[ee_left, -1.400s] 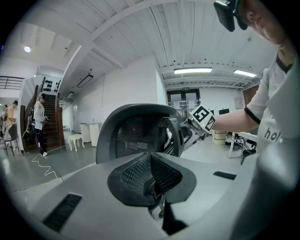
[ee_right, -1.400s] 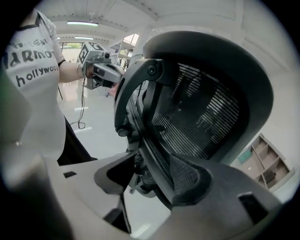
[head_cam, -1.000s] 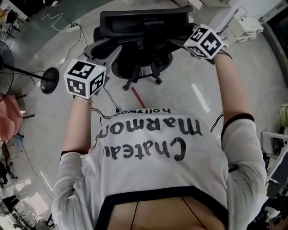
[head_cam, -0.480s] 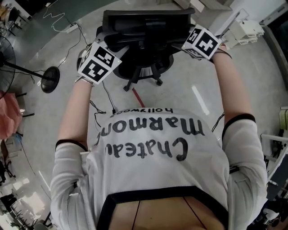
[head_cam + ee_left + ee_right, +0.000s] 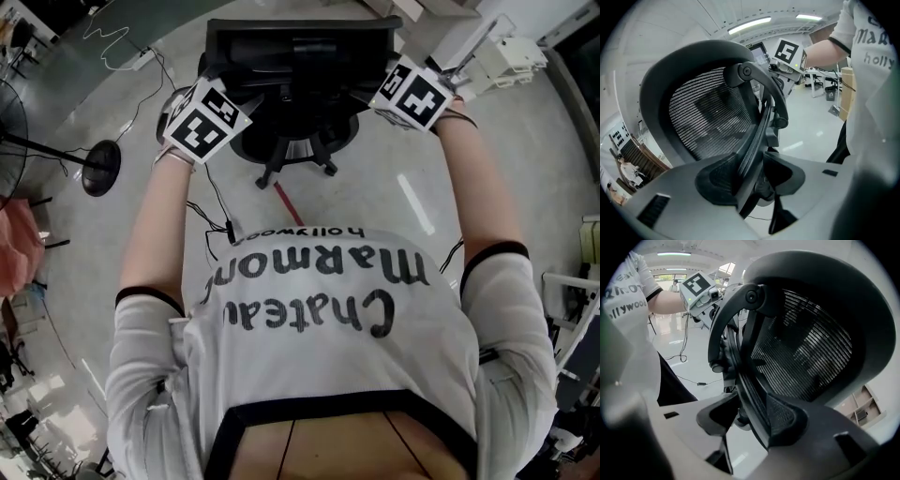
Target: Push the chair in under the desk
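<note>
Material: black mesh in a black plastic frame. The chair (image 5: pixel 298 66) stands on the pale floor (image 5: pixel 403 234) straight ahead of the person, its back turned toward them and its wheeled base (image 5: pixel 298 161) showing below the seat.
Left gripper: the left gripper (image 5: pixel 757 176) sits on the left rim of the backrest (image 5: pixel 708 117). Its jaws have just been closing, and they stand fairly wide with the rim between them, a pad against each face.
Right gripper: the right gripper (image 5: pixel 750 420) sits on the right rim. Its jaws have also just been closing, and they stand fairly wide and clasp that rim the same way.
Open room: bare floor lies to the right of the base and between the base and the person.
Beyond the chair: the backrest hides what lies ahead of it — I cannot tell how much room is there.
By the wheels: a short red strip (image 5: pixel 288 202) lies on the floor just behind the base. A black cable (image 5: pixel 214 202) trails across the floor to the left of the base.
Left side: a fan stand (image 5: pixel 98 169) with a round foot stands well apart from the chair.
Far right: a white rack (image 5: pixel 514 54) stands near the far right edge of the floor, apart from the chair.
</note>
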Action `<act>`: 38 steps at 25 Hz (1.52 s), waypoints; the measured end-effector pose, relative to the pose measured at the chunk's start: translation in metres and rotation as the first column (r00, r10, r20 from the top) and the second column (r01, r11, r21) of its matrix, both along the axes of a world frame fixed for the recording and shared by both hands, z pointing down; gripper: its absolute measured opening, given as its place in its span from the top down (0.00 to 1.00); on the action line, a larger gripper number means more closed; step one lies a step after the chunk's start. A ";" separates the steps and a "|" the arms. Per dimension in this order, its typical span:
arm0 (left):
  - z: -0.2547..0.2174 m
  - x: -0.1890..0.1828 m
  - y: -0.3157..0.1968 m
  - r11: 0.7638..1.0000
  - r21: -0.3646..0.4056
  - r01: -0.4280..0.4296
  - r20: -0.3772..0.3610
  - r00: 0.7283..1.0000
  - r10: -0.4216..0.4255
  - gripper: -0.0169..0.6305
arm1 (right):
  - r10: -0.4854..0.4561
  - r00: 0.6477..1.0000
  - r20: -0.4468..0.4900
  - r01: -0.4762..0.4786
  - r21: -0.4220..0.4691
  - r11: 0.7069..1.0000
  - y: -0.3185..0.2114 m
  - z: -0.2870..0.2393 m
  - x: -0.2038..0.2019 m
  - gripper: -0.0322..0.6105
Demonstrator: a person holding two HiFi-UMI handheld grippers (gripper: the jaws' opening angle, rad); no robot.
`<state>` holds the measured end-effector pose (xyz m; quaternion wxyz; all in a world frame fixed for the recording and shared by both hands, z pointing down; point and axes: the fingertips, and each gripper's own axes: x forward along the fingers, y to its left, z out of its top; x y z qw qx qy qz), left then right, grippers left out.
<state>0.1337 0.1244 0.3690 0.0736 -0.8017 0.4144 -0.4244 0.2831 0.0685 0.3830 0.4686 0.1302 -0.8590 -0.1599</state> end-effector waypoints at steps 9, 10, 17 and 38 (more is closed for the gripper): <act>0.006 -0.004 -0.006 1.000 0.018 -0.020 0.025 0.999 0.019 0.67 | 0.050 0.999 -0.011 -0.050 0.038 0.998 0.002 0.006 -0.003 0.65; 0.007 -0.004 -0.007 1.000 0.015 -0.021 0.027 0.999 0.020 0.67 | 0.056 0.998 -0.005 -0.056 0.039 0.998 0.002 0.006 -0.003 0.65; 0.006 -0.028 -0.019 1.000 -0.003 -0.026 0.014 1.000 0.026 0.65 | 0.101 0.994 0.047 -0.104 0.055 0.993 -0.002 0.004 -0.026 0.64; -0.010 -0.093 -0.121 0.991 -0.040 -0.131 -0.009 0.991 0.131 0.65 | 0.274 0.956 0.107 -0.280 0.049 0.959 -0.089 -0.016 -0.089 0.61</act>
